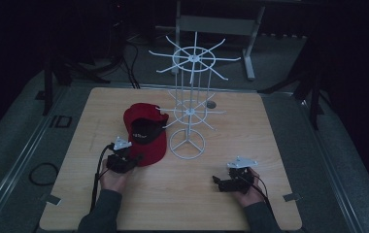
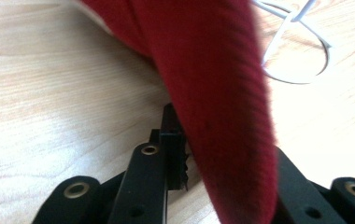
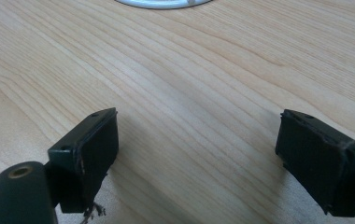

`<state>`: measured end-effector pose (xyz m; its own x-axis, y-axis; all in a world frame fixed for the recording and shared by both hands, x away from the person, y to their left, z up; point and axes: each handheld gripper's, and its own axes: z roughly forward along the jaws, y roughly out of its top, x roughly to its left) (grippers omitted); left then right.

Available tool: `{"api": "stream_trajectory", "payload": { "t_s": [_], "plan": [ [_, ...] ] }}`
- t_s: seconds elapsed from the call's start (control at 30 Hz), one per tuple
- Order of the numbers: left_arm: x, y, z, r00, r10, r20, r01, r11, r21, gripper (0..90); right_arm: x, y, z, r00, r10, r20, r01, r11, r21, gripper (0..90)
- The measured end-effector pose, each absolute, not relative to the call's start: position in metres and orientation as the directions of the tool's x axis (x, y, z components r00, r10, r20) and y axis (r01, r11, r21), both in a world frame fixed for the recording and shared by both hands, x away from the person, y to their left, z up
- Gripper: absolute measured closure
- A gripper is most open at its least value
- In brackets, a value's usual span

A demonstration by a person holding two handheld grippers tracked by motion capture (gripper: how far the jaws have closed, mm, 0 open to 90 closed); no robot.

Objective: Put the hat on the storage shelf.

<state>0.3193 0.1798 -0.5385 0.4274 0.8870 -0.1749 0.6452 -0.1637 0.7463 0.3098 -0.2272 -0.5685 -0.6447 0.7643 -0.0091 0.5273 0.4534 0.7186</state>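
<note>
A red cap with a dark lining lies upside down on the wooden table, left of the centre. My left gripper is at the cap's near edge. In the left gripper view the red brim runs down between the jaws of the left gripper, which press on it. My right gripper rests low over the table at the front right. Its jaws stand wide apart in the right gripper view, where the right gripper holds nothing and bare wood lies between them.
A white wire display rack with two tiers of spoked arms stands just right of the cap, on a ring base. The ring base is also close beyond the brim. A table frame stands behind on the dark floor.
</note>
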Motion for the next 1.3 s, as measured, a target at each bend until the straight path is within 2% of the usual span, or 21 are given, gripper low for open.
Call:
{"api": "stream_trajectory", "payload": {
  "t_s": [0.13, 0.37, 0.63, 1.3],
  "plan": [
    [0.319, 0.181, -0.540, 0.435, 0.884, -0.170, 0.641, -0.171, 0.748, 78.2, 0.310, -0.227, -0.568, -0.645, 0.764, -0.010, 0.527, 0.454, 0.719, 13.1],
    [0.318, 0.189, -0.542, 0.439, 0.866, -0.238, 0.639, -0.116, 0.760, 82.2, 0.310, -0.227, -0.568, -0.645, 0.764, -0.010, 0.527, 0.454, 0.719, 13.1],
    [0.313, 0.185, -0.538, 0.449, 0.875, -0.179, 0.582, -0.134, 0.802, 84.9, 0.310, -0.227, -0.568, -0.645, 0.764, -0.009, 0.527, 0.454, 0.719, 13.1],
    [0.308, 0.199, -0.520, 0.404, 0.901, -0.158, 0.509, -0.078, 0.857, 85.0, 0.310, -0.227, -0.568, -0.645, 0.764, -0.010, 0.527, 0.454, 0.718, 13.1]
  ]
}}
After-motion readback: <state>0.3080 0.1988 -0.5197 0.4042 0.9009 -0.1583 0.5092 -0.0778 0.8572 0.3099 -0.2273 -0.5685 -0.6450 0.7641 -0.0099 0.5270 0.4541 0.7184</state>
